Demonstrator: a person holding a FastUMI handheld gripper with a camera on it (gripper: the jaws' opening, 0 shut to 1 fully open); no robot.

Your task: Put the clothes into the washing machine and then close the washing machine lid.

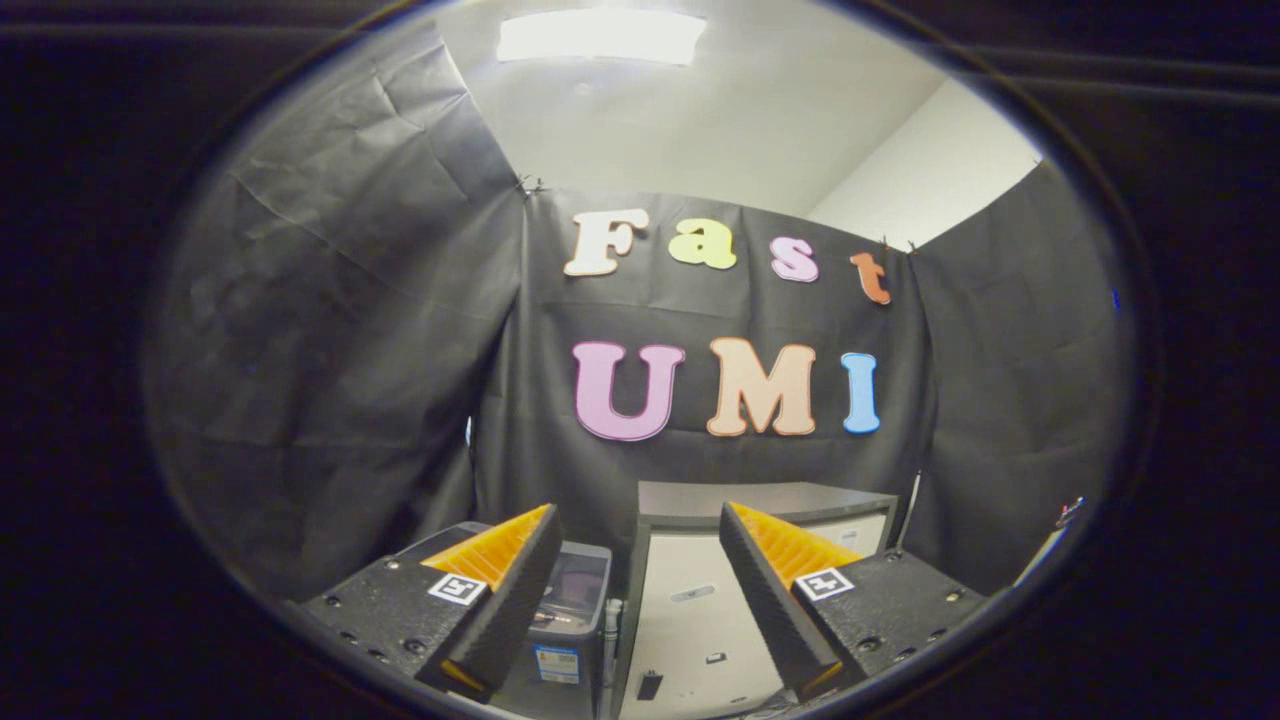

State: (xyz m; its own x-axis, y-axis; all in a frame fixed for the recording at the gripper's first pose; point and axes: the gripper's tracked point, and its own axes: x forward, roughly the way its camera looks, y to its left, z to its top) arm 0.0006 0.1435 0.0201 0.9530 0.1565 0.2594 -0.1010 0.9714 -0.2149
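My gripper is held high and is open, with a wide gap and nothing between its fingers. Beyond the left finger stands a small grey top-loading washing machine, its dark lid area partly hidden by that finger. I cannot tell whether its lid is up or down. The clothes are hidden from this view.
A pale cabinet with a dark flat top stands ahead between and beyond the fingers, right of the washing machine. Black cloth walls close the booth on three sides. A ceiling light is overhead.
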